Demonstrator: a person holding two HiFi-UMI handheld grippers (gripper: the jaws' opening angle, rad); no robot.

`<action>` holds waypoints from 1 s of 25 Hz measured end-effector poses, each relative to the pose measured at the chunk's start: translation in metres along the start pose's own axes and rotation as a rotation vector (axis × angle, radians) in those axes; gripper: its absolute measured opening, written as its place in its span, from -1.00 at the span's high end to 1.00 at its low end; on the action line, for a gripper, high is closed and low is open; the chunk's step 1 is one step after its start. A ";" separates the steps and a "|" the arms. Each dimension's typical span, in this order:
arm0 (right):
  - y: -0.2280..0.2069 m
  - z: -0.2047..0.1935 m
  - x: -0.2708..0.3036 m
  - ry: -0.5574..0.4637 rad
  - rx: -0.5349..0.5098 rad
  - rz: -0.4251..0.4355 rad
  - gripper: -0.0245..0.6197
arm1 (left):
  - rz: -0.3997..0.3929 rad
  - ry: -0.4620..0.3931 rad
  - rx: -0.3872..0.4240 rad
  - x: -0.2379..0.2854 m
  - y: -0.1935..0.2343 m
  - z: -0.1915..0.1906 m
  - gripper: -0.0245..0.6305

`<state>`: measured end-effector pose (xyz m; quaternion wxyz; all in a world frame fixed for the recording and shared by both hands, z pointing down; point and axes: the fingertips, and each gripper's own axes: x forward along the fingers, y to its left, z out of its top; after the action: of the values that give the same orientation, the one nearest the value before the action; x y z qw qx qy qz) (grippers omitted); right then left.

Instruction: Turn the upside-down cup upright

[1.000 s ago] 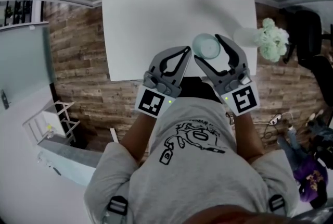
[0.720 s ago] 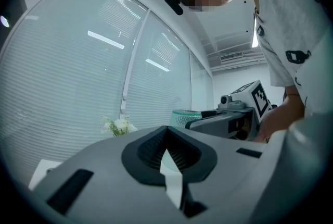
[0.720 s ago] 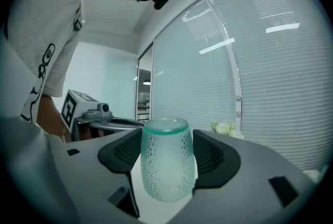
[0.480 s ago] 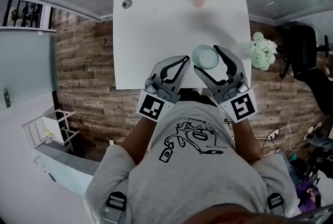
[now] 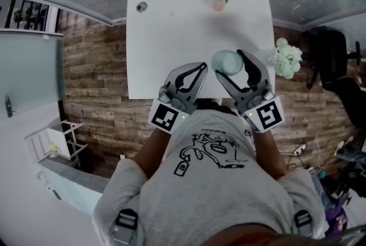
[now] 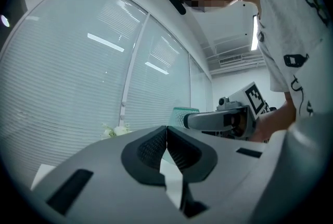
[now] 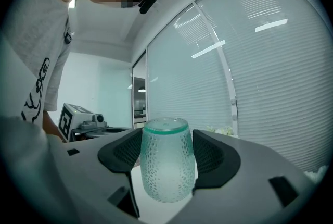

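- Clamps the right gripper (image 7: 167,158) on the cup (image 7: 165,165), one dark ribbed pad pressed against each side of the dimpled, pale green glass.
- Carries the cup with its narrower, green-banded end up and its wider end down.
- Puts the cup, as seen in the head view, over the near right part of the white table (image 5: 171,39), close to the front edge; cannot tell whether it touches the tabletop.
- Holds the left gripper (image 6: 166,137) closed, pads together tip to tip, with nothing between them.
- Sets the left gripper just beside the right one, both pointing away from the person's grey shirt (image 5: 211,182).
- Shows a small vase of white flowers (image 5: 218,3) at the table's far edge, well apart from the cup.
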<state>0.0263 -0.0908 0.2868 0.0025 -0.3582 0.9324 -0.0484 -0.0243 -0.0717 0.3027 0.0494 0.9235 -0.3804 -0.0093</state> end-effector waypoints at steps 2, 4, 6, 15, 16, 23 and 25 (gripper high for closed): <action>-0.002 0.002 -0.001 -0.014 0.035 -0.009 -0.09 | -0.014 -0.005 -0.005 0.000 -0.002 0.002 0.91; -0.006 0.002 -0.003 -0.031 0.087 -0.015 -0.09 | -0.023 -0.002 -0.001 0.000 -0.004 0.002 0.91; -0.010 0.001 -0.004 -0.051 0.149 -0.018 -0.09 | -0.030 0.000 0.000 0.000 -0.006 0.001 0.89; -0.026 0.007 -0.010 -0.156 0.387 -0.056 -0.09 | -0.051 0.008 -0.019 -0.006 -0.016 -0.001 0.78; -0.026 0.007 -0.011 -0.165 0.409 -0.057 -0.09 | -0.053 0.008 -0.023 -0.007 -0.017 -0.002 0.77; -0.037 0.001 -0.013 -0.245 0.632 -0.072 -0.09 | -0.056 0.012 -0.033 -0.008 -0.018 -0.003 0.73; -0.041 -0.003 -0.014 -0.270 0.695 -0.074 -0.09 | -0.058 0.008 -0.035 -0.008 -0.016 -0.002 0.70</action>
<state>0.0643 -0.1111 0.2927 0.2453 -0.3725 0.8380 -0.3144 -0.0186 -0.0545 0.3033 0.0668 0.9332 -0.3528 -0.0135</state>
